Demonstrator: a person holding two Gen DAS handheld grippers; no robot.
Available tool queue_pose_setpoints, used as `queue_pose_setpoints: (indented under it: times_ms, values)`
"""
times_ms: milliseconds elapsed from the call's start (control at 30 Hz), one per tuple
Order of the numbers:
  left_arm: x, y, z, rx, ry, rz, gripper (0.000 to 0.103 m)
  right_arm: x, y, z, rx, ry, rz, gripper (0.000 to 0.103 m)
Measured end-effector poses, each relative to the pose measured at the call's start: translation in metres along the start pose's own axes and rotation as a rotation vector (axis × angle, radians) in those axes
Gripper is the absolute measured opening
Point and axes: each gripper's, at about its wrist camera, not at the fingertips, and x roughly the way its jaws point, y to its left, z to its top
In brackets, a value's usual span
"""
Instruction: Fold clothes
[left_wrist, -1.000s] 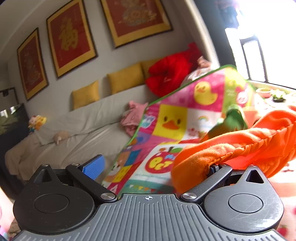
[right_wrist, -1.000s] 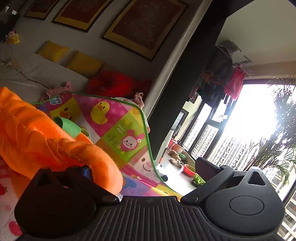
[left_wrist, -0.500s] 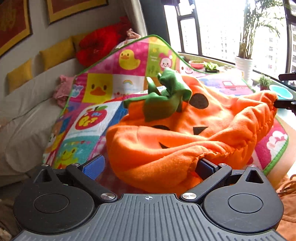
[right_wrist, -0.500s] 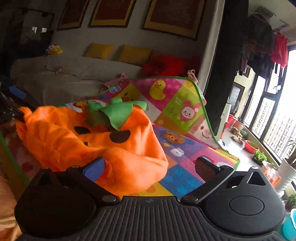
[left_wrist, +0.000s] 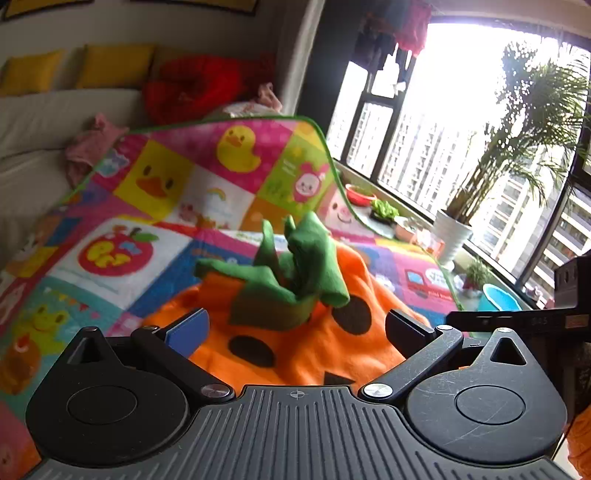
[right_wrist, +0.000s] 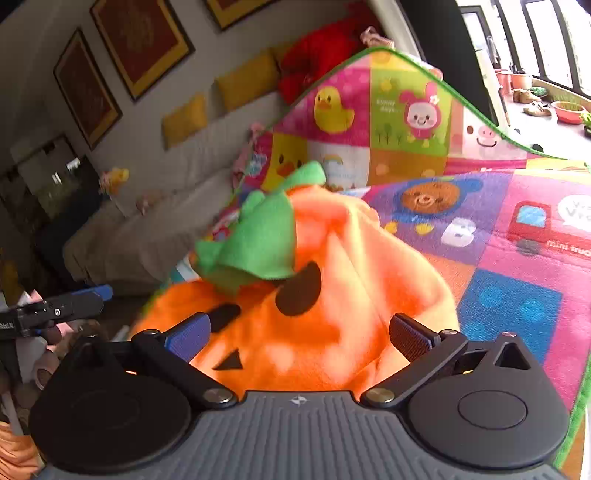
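Note:
An orange pumpkin costume with black face patches and a green leaf collar lies crumpled on a colourful play mat. It also shows in the right wrist view. My left gripper is open, its jaws spread wide just above the near edge of the costume, holding nothing. My right gripper is open too, its jaws on either side of the cloth without pinching it. The left gripper shows at the left edge of the right wrist view.
The mat's far end curls up against a grey sofa with yellow cushions and a red bundle. Windows, a potted palm and small pots stand to the right. More orange cloth lies at the lower left.
Both grippers have let go of the orange costume and opened. It has dropped from being held up onto the mat. Both cameras have swung down and toward the window side.

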Motion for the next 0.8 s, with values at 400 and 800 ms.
queue_pose_setpoints:
  times_ms: [400, 800]
  values:
    - [0.077, 0.026, -0.055, -0.059, 0.215, 0.034, 0.103, 0.070, -0.004, -0.011, 0.017, 0.241, -0.004, 0.103]
    - [0.075, 0.032, -0.012, 0.004, 0.182, 0.006, 0.103, 0.102, 0.078, 0.105, -0.596, -0.081, -0.137, 0.103]
